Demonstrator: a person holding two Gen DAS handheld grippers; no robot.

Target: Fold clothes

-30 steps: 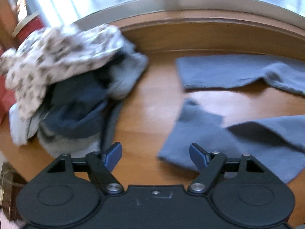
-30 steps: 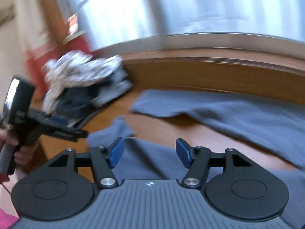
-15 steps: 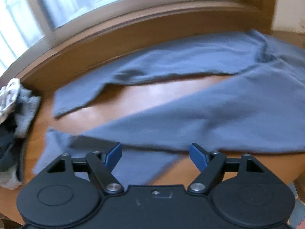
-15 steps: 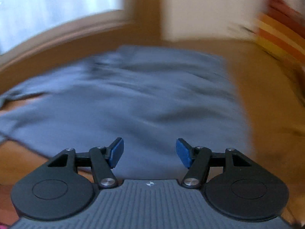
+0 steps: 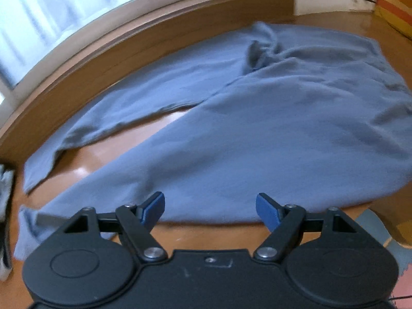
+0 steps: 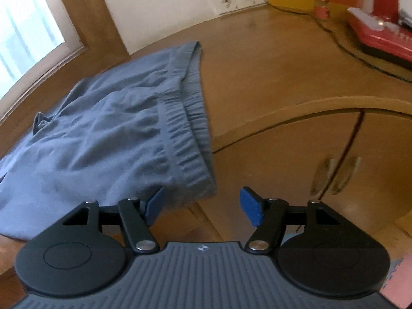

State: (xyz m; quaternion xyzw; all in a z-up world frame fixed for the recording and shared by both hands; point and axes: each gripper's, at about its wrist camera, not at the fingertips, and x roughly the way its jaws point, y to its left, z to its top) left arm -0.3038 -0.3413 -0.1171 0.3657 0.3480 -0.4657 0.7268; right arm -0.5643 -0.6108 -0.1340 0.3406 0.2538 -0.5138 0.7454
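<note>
Blue-grey sweatpants [image 5: 257,118] lie spread on the wooden tabletop [image 5: 108,159], legs running left and the waist at the right. My left gripper [image 5: 209,207] is open above the near edge of the closer leg, nothing between its blue pads. In the right wrist view the elastic waistband [image 6: 190,134] hangs slightly over the table's front edge. My right gripper [image 6: 202,206] hovers at the waistband's near corner with its jaws opening. The corner lies between and beyond the pads, which do not press it.
A window and its wooden sill [image 5: 108,41] run along the table's back. A pile of other clothes [image 5: 5,206] shows at the far left edge. On the right stand a red appliance [image 6: 378,31] with a black cable [image 6: 342,46]; cabinet doors [image 6: 334,170] are below the table edge.
Both views have swept right, from the pile of clothes to the sweatpants' waist end. The right gripper now looks at the waistband and the table's front edge, its pads slightly wider apart.
</note>
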